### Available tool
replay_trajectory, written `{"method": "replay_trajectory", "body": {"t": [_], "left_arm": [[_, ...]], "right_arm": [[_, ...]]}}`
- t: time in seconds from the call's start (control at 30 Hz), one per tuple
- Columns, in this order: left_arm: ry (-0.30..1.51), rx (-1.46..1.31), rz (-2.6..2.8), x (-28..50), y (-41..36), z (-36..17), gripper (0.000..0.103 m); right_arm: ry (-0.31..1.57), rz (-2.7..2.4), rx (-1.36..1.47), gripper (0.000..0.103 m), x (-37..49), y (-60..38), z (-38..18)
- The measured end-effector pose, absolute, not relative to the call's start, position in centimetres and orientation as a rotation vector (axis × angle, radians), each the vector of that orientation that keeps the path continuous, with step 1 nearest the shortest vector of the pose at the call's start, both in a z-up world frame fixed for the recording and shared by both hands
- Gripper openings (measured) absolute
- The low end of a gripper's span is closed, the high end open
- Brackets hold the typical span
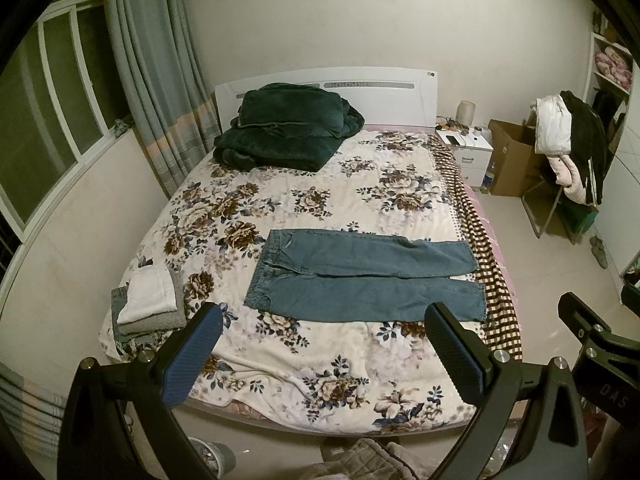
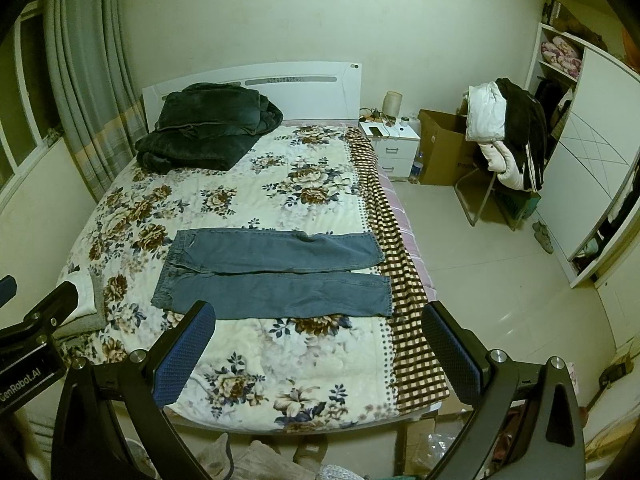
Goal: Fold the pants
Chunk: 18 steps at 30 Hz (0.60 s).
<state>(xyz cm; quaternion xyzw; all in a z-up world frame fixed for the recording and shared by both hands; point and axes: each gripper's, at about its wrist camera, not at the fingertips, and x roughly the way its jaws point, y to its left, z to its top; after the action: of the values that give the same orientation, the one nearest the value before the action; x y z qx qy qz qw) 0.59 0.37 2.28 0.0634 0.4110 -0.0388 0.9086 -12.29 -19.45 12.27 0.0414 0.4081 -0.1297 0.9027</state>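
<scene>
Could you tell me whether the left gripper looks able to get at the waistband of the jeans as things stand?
Probably yes. The left gripper is open and holds nothing, and the jeans lie flat on the bedspread with their waistband uncovered; the folded clothes lie apart, further left.

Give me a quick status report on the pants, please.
Both hand-held grippers open, left and right, held above the bed. Jeans flat, unfolded. Folded pile beside waistband, not touching.

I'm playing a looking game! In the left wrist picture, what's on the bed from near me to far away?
Blue tongs pads → jeans → dark green blanket → white headboard.
</scene>
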Motion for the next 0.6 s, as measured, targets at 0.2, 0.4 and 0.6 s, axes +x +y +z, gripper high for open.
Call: {"method": "replay_trajectory", "body": {"t": [0.2,0.4,0.6], "left_arm": [[0.847,0.131,-0.079,0.6,0.4,2.3,0.103],[0.851,0.126,-0.081,0.5,0.2,3.5,0.103],[0.836,0.13,-0.057,1.7,0.3,3.9,0.103]], "right_arm": [[0.843,-0.268,0.083,0.103,-12.3,-19.7,11.9],[0.852,-0.274,0.09,0.103,-12.0,-19.3,12.4],[0.881,-0.294,0.106,0.103,-12.2,-19.9,12.0]]}}
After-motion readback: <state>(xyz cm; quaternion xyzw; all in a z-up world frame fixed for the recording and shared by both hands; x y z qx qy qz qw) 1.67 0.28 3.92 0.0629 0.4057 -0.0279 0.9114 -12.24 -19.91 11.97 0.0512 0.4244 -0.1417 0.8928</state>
